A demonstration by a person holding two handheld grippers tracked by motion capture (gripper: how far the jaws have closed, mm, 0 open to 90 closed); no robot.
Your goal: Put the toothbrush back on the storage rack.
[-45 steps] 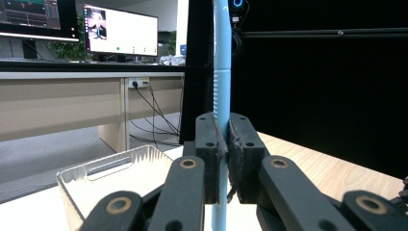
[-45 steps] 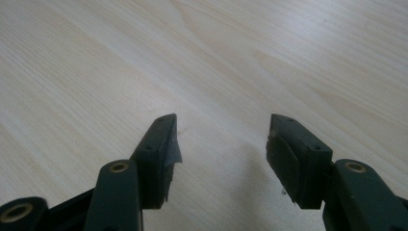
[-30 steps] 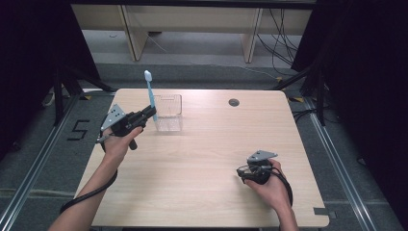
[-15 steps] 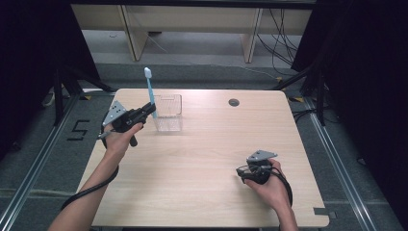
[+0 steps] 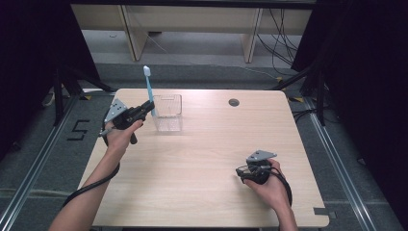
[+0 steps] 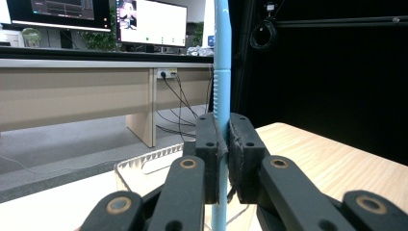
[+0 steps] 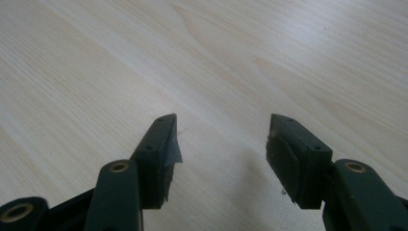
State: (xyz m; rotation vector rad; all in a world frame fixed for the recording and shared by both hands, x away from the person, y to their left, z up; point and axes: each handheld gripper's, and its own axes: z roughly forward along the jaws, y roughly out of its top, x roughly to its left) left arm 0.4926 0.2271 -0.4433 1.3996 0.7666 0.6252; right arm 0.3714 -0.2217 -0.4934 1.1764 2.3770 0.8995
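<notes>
A light blue toothbrush (image 5: 149, 91) stands upright with its white head on top, and my left gripper (image 5: 148, 107) is shut on its lower handle. In the left gripper view the toothbrush handle (image 6: 222, 67) runs straight up between the two pressed pads (image 6: 243, 149). A clear square container (image 5: 168, 113) sits on the table just right of that gripper; its pale rim (image 6: 144, 161) lies below and beyond the jaws. Near the front right of the table my right gripper (image 5: 242, 174) rests low and open. Its jaws (image 7: 221, 144) stand wide apart over bare wood with nothing between them.
The light wooden table (image 5: 207, 159) has a small round grommet hole (image 5: 234, 102) near its far edge. Beyond the table stand a long bench (image 6: 72, 91) with monitors (image 6: 151, 21) and cables on the floor. Dark curtains flank both sides.
My left hand has shifted very slightly with the toothbrush still upright in its grip. The right hand has stayed where it was.
</notes>
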